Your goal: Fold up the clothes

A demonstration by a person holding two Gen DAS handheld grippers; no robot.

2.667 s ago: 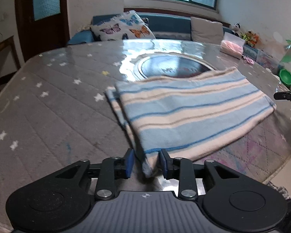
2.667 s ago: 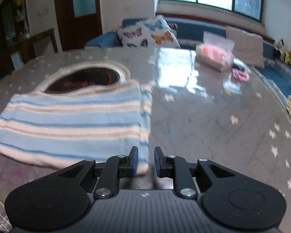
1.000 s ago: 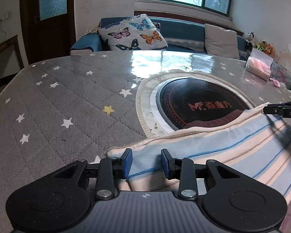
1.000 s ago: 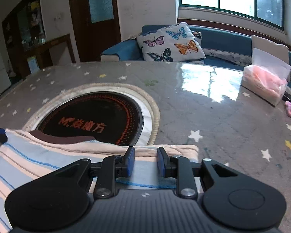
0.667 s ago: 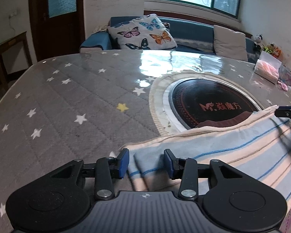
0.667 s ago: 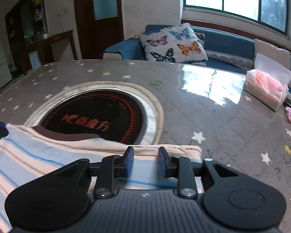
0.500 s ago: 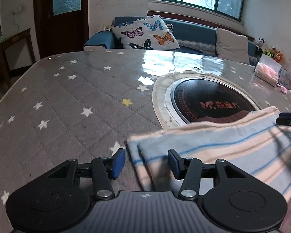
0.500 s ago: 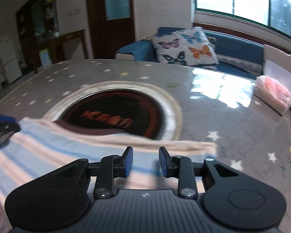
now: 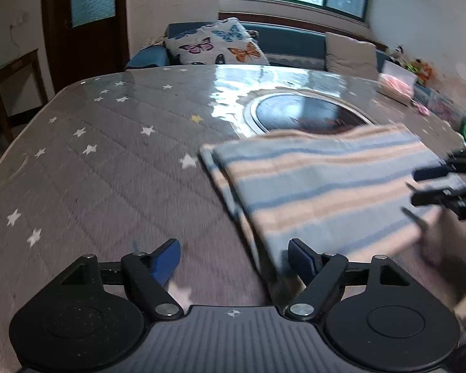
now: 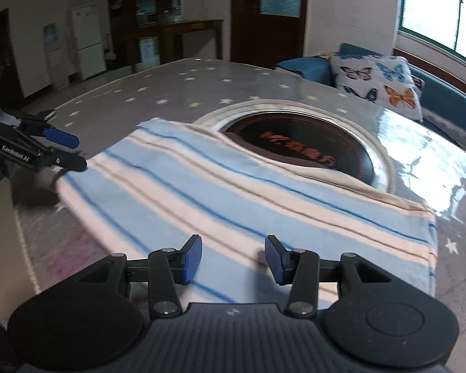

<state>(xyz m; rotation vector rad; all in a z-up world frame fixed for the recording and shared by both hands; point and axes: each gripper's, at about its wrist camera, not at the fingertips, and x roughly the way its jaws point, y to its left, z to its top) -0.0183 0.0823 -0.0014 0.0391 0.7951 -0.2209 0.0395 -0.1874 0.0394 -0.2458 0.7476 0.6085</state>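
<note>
Striped cloth [image 10: 233,199] lying folded on the starry table [image 9: 108,161].
Left gripper [image 9: 234,256] and right gripper [image 10: 233,256] are both hovering wide apart, gripping nothing.

- The left tool [image 9: 234,258], pinched on the striped cloth's [image 9: 320,186] near corner 2.7 s ago and looser since, now gapes wide and has let go.
- The right tool [image 10: 233,256] has spread too, above the cloth; contact seems unlikely, though blur hinders.
- The cloth lies folded flat, its far edge overlapping the dark round inset [image 10: 304,143].
</note>
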